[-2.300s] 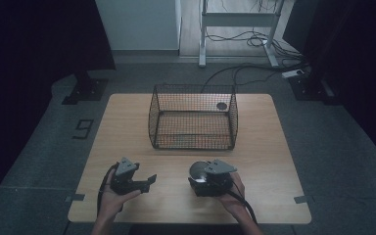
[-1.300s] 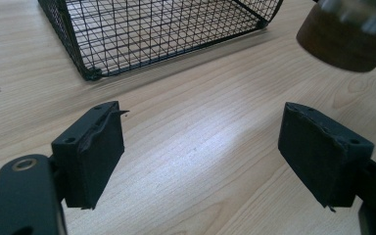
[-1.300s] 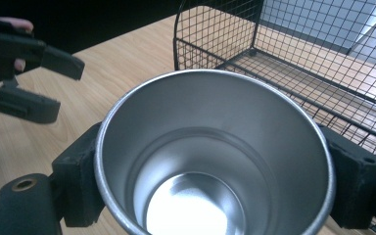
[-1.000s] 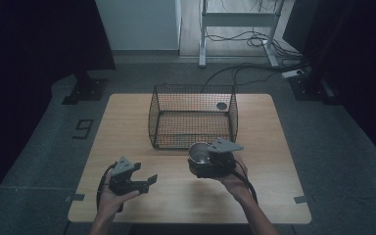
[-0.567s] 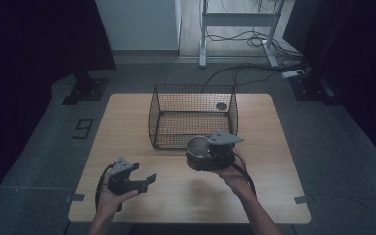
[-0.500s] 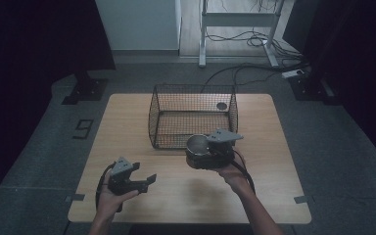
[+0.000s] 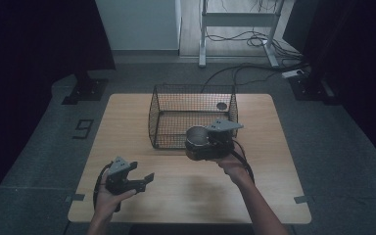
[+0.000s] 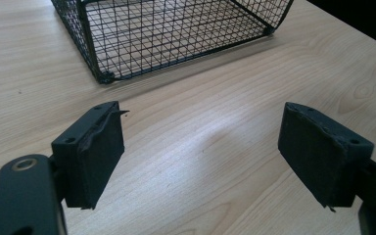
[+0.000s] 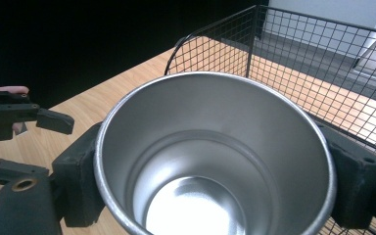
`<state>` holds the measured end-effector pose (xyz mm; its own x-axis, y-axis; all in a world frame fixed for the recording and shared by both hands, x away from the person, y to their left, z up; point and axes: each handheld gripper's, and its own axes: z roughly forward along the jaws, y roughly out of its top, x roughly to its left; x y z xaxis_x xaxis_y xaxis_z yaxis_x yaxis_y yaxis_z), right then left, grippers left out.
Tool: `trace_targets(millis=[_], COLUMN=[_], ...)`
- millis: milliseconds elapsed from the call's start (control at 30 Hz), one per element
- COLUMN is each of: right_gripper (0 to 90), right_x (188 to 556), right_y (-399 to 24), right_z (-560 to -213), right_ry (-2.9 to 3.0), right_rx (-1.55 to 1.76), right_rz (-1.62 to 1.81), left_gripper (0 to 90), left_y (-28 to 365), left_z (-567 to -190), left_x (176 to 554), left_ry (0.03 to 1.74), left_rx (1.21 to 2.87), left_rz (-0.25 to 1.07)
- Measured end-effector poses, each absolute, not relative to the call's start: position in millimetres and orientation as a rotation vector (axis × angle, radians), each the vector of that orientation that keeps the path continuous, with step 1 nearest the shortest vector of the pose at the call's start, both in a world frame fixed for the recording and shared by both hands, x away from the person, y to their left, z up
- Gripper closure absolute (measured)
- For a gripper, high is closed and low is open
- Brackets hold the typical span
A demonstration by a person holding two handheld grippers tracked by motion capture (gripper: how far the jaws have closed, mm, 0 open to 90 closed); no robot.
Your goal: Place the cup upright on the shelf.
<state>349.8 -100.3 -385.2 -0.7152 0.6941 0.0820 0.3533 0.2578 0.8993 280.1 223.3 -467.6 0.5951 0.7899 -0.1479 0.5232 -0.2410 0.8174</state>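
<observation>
Holding metal cup (image 9: 215, 161) upright between both jaws, right gripper (image 7: 206, 145) hovers at wire basket (image 7: 192, 116) near wall. Risk: cup rim snags mesh, slips from smooth-sided clamp. Left gripper (image 8: 200, 161) gapes empty, low over table (image 8: 215, 122).

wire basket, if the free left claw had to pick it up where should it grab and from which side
Probably the top rim wire of the wire basket, coming down from above with the open left claw: the basket is open-topped, upright and far wider than the jaws, so one thin wall edge fits between them.
</observation>
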Motion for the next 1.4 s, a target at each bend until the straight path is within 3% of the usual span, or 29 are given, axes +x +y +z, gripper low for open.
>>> trace_targets(millis=[1400], right_gripper=[14.0], right_x=[399.0], right_y=[-86.0], right_z=[-360.4], right_ry=[2.207], right_rx=[1.005], right_rz=[1.395], left_gripper=[17.5], left_y=[218.5], left_z=[-470.5], left_x=[281.4], left_ry=[1.038], left_rx=[1.927], left_rz=[0.349])
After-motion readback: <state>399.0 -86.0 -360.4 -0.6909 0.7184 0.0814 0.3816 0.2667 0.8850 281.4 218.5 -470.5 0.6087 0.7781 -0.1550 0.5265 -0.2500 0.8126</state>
